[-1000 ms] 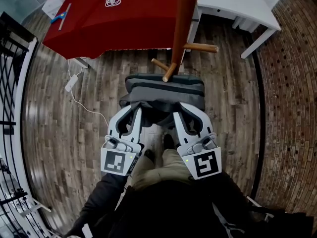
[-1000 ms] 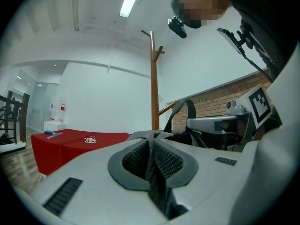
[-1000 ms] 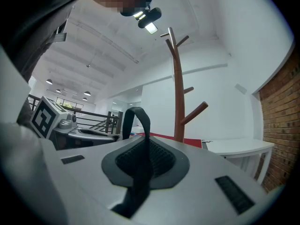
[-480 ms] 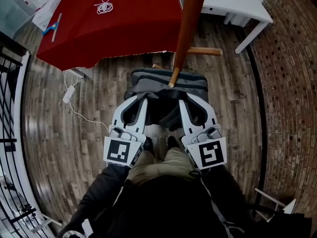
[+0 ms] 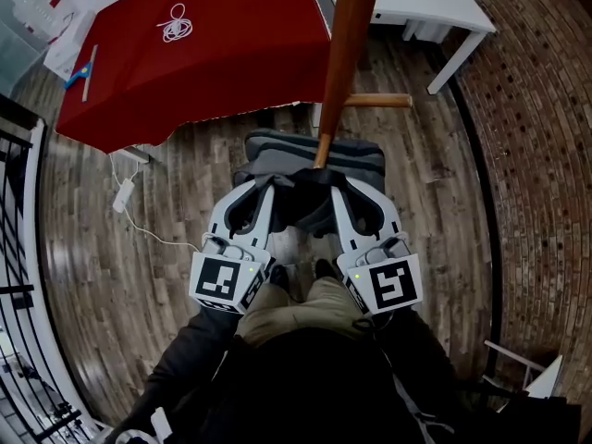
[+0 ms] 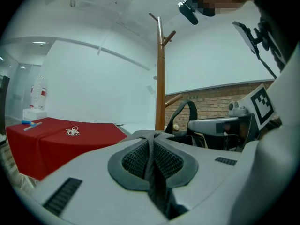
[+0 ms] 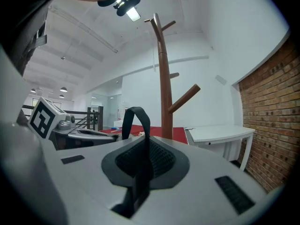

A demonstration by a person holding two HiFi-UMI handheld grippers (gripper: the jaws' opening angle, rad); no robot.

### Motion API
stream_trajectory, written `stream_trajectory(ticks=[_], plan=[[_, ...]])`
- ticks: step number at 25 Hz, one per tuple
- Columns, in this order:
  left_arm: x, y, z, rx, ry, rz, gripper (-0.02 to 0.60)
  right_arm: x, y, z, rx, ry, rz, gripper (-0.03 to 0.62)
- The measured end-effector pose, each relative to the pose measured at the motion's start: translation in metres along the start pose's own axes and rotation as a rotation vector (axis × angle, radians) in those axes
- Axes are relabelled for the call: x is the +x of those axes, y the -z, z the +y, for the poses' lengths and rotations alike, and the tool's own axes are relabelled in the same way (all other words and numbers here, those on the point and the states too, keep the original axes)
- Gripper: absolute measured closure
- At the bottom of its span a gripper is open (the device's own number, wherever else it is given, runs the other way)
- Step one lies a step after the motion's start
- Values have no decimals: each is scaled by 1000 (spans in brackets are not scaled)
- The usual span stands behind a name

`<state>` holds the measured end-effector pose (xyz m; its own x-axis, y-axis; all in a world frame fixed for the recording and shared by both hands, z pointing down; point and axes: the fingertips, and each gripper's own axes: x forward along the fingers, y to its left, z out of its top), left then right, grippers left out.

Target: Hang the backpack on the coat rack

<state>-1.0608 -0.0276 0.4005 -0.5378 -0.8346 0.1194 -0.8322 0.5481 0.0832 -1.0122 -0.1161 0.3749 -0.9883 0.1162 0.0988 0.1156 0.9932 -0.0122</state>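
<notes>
The backpack [image 5: 314, 158], grey with a darker top panel and black webbing, is held up in front of the person above the wooden floor [image 5: 139, 276], close against the brown coat rack [image 5: 347, 35]; one peg's tip overlaps its top edge in the head view, contact unclear. The left gripper [image 5: 266, 188] is clamped on a dark fold of the bag, and the right gripper [image 5: 335, 191] is pinched tight on a black strap [image 7: 140, 118] that loops above its jaws

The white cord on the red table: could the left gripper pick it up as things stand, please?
Probably not: the left gripper is shut on the backpack, its jaws taken; the white cord lies beyond on the red table.
</notes>
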Motion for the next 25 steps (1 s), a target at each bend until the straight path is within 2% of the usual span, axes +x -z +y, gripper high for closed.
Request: stream_trajectory(ticks=[4, 10, 21, 25], plan=[[3, -9, -3, -7, 23, 19, 540, 0, -11, -6, 36, 7, 17, 574], [21, -10, 5, -32, 19, 83, 540, 12, -12, -17, 71, 5, 58, 574], [45, 28, 20, -42, 1, 149, 540, 33, 31, -29, 159, -13, 117, 574], [47, 30, 19, -48, 14, 157, 540, 33, 33, -31, 160, -10, 115, 574]])
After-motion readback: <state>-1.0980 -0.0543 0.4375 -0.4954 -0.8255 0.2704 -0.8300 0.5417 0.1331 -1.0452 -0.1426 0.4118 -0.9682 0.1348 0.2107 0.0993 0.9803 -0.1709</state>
